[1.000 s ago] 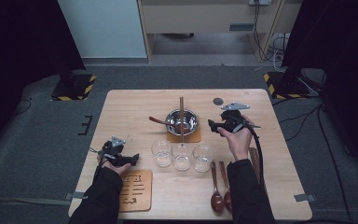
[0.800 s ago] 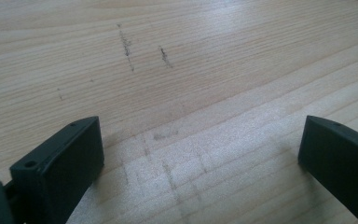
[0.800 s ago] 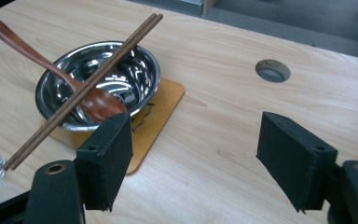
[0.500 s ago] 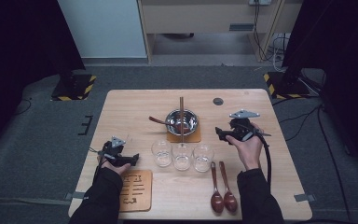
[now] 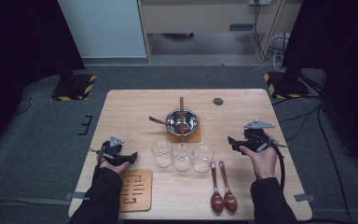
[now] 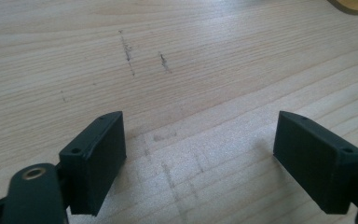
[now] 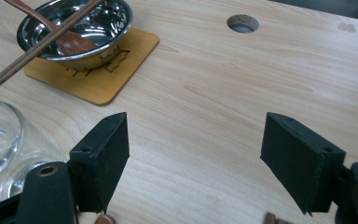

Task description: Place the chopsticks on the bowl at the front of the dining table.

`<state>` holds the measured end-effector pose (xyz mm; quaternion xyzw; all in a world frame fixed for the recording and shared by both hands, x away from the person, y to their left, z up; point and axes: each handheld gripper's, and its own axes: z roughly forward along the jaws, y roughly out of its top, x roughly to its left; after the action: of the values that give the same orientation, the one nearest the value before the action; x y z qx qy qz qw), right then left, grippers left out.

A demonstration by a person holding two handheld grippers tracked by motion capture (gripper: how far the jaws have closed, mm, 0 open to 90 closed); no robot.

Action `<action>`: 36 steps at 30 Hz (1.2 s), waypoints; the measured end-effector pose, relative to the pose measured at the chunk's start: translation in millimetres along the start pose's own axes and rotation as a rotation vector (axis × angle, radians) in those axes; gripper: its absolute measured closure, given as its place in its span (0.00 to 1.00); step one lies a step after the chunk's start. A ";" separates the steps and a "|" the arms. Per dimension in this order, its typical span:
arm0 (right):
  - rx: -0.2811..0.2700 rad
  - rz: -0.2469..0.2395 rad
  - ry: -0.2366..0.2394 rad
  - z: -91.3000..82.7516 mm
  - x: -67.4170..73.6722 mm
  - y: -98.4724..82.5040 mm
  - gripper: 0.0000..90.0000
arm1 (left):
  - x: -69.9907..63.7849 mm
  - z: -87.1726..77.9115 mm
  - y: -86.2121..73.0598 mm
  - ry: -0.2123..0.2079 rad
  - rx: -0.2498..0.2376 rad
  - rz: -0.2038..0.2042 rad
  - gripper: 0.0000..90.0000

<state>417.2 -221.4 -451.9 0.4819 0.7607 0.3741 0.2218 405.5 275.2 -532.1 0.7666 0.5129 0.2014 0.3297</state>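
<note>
Evidently poised to pick: right gripper [image 5: 230,141] just beside the two wooden spoons [image 5: 223,195], jaws apart, empty, aimed at them. Left gripper [image 5: 133,157] parked farther off, jaws just narrowing on nothing.

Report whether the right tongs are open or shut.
Open: the right tongs show only bare table between their jaws.

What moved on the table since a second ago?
The right claw moved from beside the bowl toward the person, and now sits open and empty near the two spoons. The left claw kept its place; its jaws have just been closing a little, with nothing between them. Bowl, glasses and spoons stayed put.
</note>
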 end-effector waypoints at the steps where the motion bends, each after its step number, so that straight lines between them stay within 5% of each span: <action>1: -0.005 0.003 -0.003 -1.9 -1.3 -2.7 0.26 | 0.3 -0.5 0.3 0.002 0.005 0.004 0.20; 22: 0.060 0.016 -0.026 -8.9 -21.9 -48.3 0.23 | -10.0 -19.9 12.8 0.005 -0.097 -0.004 0.29; 36: 0.077 0.024 -0.053 -5.5 -25.4 -57.3 0.23 | -19.4 -38.2 24.5 -0.073 -0.175 -0.013 0.28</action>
<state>392.0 -260.9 -493.9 0.5090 0.7626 0.3340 0.2187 389.2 262.5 -487.4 0.7383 0.4859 0.2151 0.4154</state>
